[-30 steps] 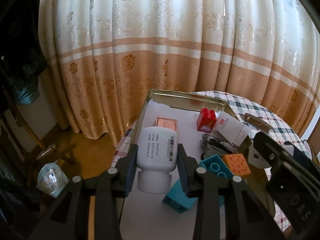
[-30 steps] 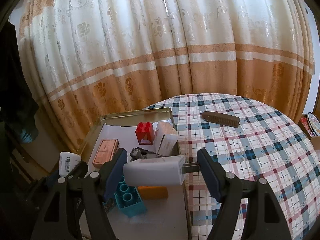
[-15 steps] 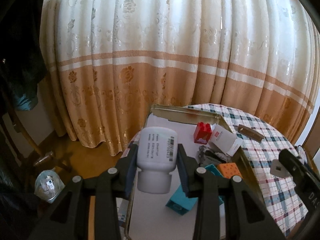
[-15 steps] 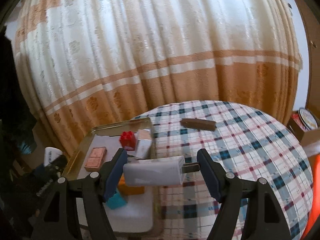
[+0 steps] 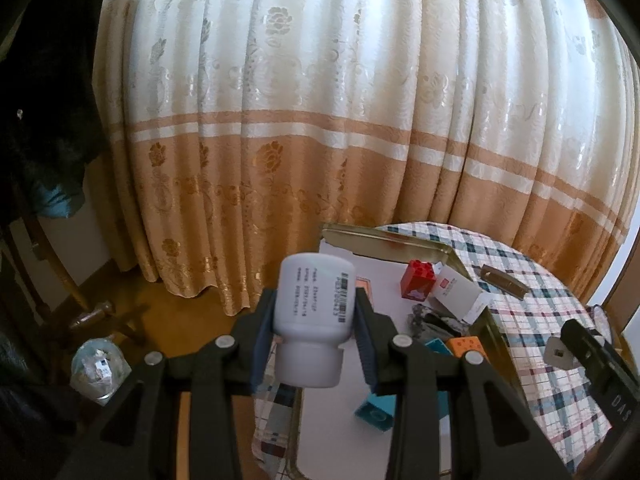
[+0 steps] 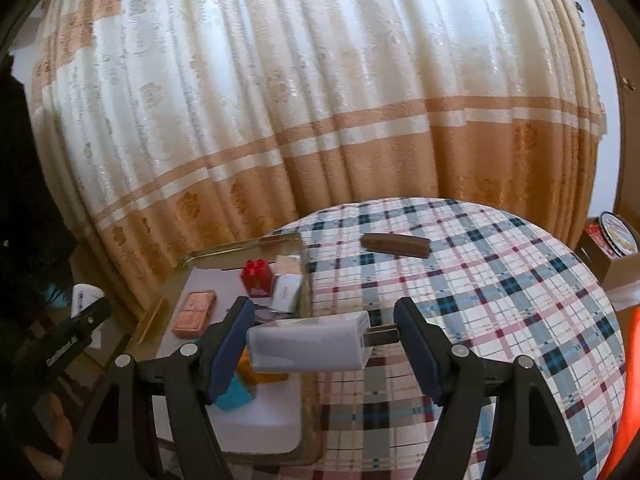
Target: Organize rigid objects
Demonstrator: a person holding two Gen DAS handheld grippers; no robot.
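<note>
A cream and orange curtain [image 6: 320, 128] hangs behind everything. In front of it stands the round table [image 6: 500, 312] under a plaid cloth. At the table's left edge lies the shallow gold tray [image 6: 244, 245], the landmark here, lined in white.

Inside the tray, near its far wall, a red block [image 6: 258, 276] stands just beside a white carton [image 6: 286, 290]. A pink flat box [image 6: 195, 313] lies by the tray's left wall. A teal block [image 5: 376, 414] and an orange block [image 5: 464, 345] sit toward the tray's near end. Right of the tray, on the cloth, lies a brown bar [image 6: 396, 243].

The left tongs [image 5: 314, 346] grip a white bottle [image 5: 314, 320], cap end toward the camera, held in the air above the tray's near left side. The right tongs [image 6: 324, 348] clamp a white charger [image 6: 308, 344] lengthwise, one pad on its body end, the other on its prongs, above the tray's right rim.
</note>
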